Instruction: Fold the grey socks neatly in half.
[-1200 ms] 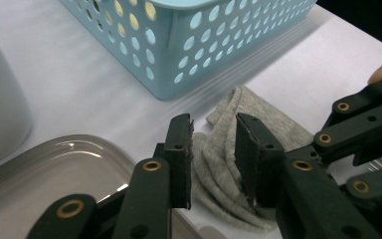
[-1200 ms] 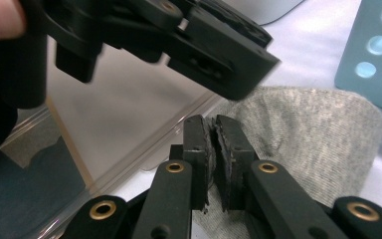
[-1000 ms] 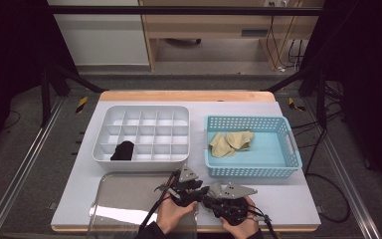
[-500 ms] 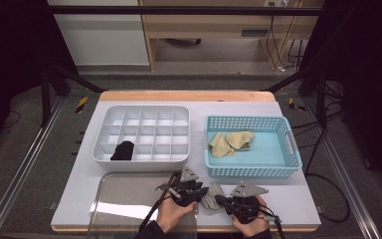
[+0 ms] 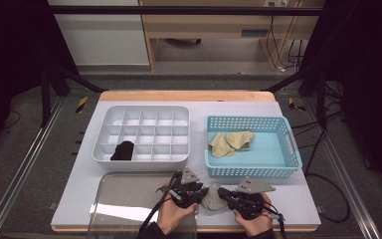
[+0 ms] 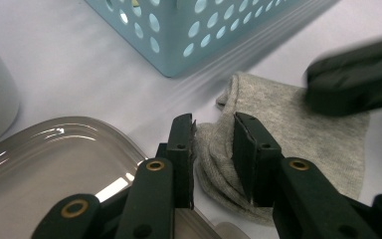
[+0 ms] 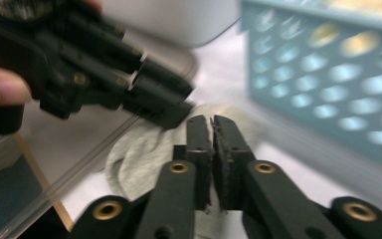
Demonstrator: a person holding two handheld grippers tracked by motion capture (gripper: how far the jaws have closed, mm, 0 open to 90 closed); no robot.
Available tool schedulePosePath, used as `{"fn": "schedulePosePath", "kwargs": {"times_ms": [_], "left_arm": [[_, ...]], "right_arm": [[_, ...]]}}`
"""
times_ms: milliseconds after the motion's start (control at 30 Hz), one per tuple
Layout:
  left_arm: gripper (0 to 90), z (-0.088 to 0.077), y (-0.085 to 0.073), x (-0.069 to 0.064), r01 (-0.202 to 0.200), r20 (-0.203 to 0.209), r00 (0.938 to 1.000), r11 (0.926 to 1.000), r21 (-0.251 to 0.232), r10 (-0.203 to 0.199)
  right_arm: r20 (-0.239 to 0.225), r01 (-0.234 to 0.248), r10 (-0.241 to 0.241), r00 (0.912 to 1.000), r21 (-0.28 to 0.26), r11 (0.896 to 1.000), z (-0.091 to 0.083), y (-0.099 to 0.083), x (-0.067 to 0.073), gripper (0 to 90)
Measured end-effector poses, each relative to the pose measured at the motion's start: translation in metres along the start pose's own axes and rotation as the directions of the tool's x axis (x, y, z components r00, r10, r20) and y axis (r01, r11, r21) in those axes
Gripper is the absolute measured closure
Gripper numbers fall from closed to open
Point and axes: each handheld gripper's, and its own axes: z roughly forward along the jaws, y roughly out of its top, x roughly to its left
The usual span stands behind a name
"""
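Observation:
A grey sock (image 5: 212, 199) lies on the white table near the front edge, between my two grippers. My left gripper (image 5: 203, 191) has a bunched fold of the sock (image 6: 298, 119) between its jaws. These have just been closing, and the pads (image 6: 181, 149) press on the fabric. My right gripper (image 5: 223, 193) points left at the sock (image 7: 139, 154), its tips over the sock's edge. Its jaws (image 7: 213, 124) have just been opening, but only a thin slit shows between them. I cannot make out fabric pinched there. The left gripper (image 7: 179, 107) shows close ahead in the right gripper view.
A white compartment tray (image 5: 144, 110) holds a black sock (image 5: 123, 151) in a front cell. To its right, a blue basket (image 5: 251, 172) holds beige cloths (image 5: 231, 142). A clear plastic lid (image 5: 124, 199) lies at the front left, under the left hand.
My right gripper has drawn to the right, away from the left one, and the grey sock now shows between them. The left gripper has stayed put.

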Motion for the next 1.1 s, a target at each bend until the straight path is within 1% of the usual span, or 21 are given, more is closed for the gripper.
{"fn": "schedulePosePath", "kwargs": {"times_ms": [67,100,200,267,367,433,467,500,533,567,600,633,767,800,833,867,933,967,1033,1067,1100], "left_arm": [[69.3,0.000,-0.001,-0.001,-0.001,-0.001,1.0000,1.0000,-0.002,0.001],[69.5,0.000,-0.001,-0.001,-0.002,-0.003,1.0000,1.0000,-0.004,0.002],[69.7,0.000,-0.002,-0.001,-0.002,-0.004,1.0000,1.0000,-0.009,0.002],[69.7,0.000,-0.002,-0.001,0.001,0.000,1.0000,1.0000,-0.010,-0.001],[69.7,0.000,-0.002,-0.001,-0.002,0.001,1.0000,0.9999,-0.010,0.002],[70.1,0.000,-0.002,-0.002,-0.004,0.001,1.0000,1.0000,-0.008,0.004],[70.2,0.000,-0.002,-0.002,-0.004,0.001,1.0000,1.0000,-0.008,0.004],[70.2,0.000,-0.002,-0.002,-0.002,0.001,1.0000,1.0000,-0.008,0.002],[70.2,0.000,-0.002,-0.001,0.001,0.001,1.0000,1.0000,-0.007,-0.001],[70.3,0.000,-0.001,-0.002,0.003,0.002,1.0000,1.0000,-0.008,-0.003],[70.2,-0.002,-0.001,-0.002,0.007,0.005,1.0000,0.9999,-0.008,-0.007],[70.2,-0.004,0.000,-0.003,0.022,0.012,0.9997,0.9996,-0.018,-0.022],[71.7,-0.016,0.004,-0.009,0.017,0.038,0.9992,0.9969,-0.076,-0.014],[72.8,-0.016,0.004,-0.009,0.017,0.038,0.9992,0.9969,-0.076,-0.014],[74.1,-0.021,0.007,-0.015,-0.006,0.048,0.9988,0.9953,-0.096,0.010],[75.8,-0.022,0.008,-0.018,-0.015,0.051,0.9985,0.9950,-0.099,0.020],[79.0,-0.019,0.009,-0.024,-0.026,0.062,0.9976,0.9963,-0.082,0.031],[80.7,-0.015,0.009,-0.026,-0.029,0.065,0.9973,0.9977,-0.062,0.033],[84.8,-0.005,0.008,-0.027,-0.022,0.046,0.9986,0.9995,-0.022,0.023],[86.6,0.000,0.008,-0.026,-0.006,0.046,0.9989,0.9999,-0.011,0.007],[88.5,0.000,0.008,-0.026,-0.006,0.046,0.9989,0.9999,-0.011,0.007]], "right_arm": [[0.013,-0.014,0.014,0.9998,-0.005,1.000,-0.005,-0.001,-0.003,77.9],[0.015,-0.024,0.024,0.9996,0.006,1.000,-0.006,-0.003,-0.005,75.2],[-0.005,-0.049,0.049,0.9988,0.028,0.998,-0.003,-0.012,-0.007,68.3],[-0.006,-0.056,0.056,0.9984,0.047,0.997,-0.001,-0.015,-0.007,63.9],[-0.014,-0.077,0.079,0.9968,0.079,0.994,0.002,-0.020,-0.009,63.2],[-0.026,-0.104,0.107,0.9939,0.107,0.989,0.005,-0.024,-0.010,65.4],[-0.026,-0.104,0.107,0.9939,0.107,0.989,0.005,-0.024,-0.010,65.4],[-0.039,-0.120,0.124,0.9915,0.098,0.988,0.006,-0.026,-0.011,70.1],[-0.066,-0.139,0.146,0.9870,0.101,0.985,0.006,-0.027,-0.011,77.3],[-0.070,-0.136,0.144,0.9872,0.100,0.986,0.006,-0.026,-0.011,81.1],[-0.076,-0.135,0.143,0.9868,0.099,0.986,0.005,-0.026,-0.011,82.1],[-0.073,-0.137,0.145,0.9868,0.102,0.985,0.005,-0.026,-0.011,82.7],[-0.055,-0.146,0.151,0.9870,0.089,0.985,0.003,-0.024,-0.009,83.2],[-0.048,-0.142,0.146,0.9881,0.082,0.986,0.002,-0.023,-0.009,83.2],[-0.035,-0.137,0.140,0.9896,0.077,0.988,0.002,-0.023,-0.009,83.1],[-0.027,-0.137,0.140,0.9898,0.077,0.988,0.001,-0.022,-0.009,83.1],[-0.014,-0.132,0.134,0.9909,0.071,0.989,0.001,-0.021,-0.008,83.1],[-0.011,-0.131,0.132,0.9912,0.071,0.989,0.001,-0.021,-0.008,83.1],[-0.003,-0.117,0.117,0.9931,0.064,0.991,0.000,-0.020,-0.006,83.1],[0.001,-0.109,0.109,0.9940,0.061,0.992,-0.001,-0.020,-0.006,83.0],[0.003,-0.099,0.099,0.9951,0.054,0.994,-0.003,-0.019,-0.005,83.1]]}}
